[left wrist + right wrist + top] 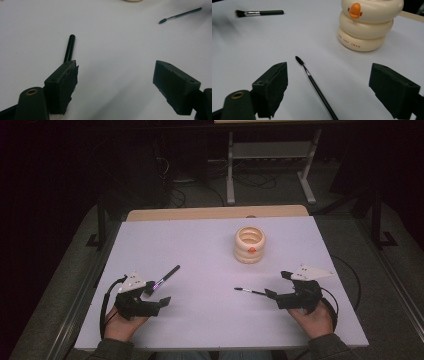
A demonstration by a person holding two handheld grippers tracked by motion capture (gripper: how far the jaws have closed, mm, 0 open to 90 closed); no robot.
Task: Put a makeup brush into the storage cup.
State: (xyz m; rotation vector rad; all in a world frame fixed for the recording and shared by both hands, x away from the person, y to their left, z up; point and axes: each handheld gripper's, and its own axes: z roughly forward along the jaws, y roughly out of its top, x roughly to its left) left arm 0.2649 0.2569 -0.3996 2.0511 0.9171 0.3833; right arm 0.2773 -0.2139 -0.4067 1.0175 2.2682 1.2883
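High view: a person sits at a white table (210, 320), and both forearms come in from the bottom edge. The left gripper (156, 295) rests near the left front of the table with its jaws spread wide and nothing between the pads. A thick make-up brush (164, 281) with a black handle lies just beside it, slanting away toward the table's middle; one end sits close against the far jaw, though whether it touches cannot be told. From the left gripper view, the black handle (69, 48) runs up from behind the left-hand jaw, and the gap between the pads shows bare table.

The right gripper (277, 287) rests near the right front, jaws likewise wide apart and gripping nothing. A thin brush (249, 291) lies in front of it, its small dark tip pointing toward the table's middle. From the right gripper view, this thin brush (315, 87) lies on the table within the open gap, its handle running down toward the bottom edge, clear of both pads.

Farther back, right of centre, stands a cream holder (250, 245) shaped like three stacked rings, with an orange beak on its side. It is well apart from both brushes. Between the two grippers the table is bare, so nothing lies between either brush and the holder. Beyond the far edge, the legs of a metal frame (270, 165) stand on a dark floor.
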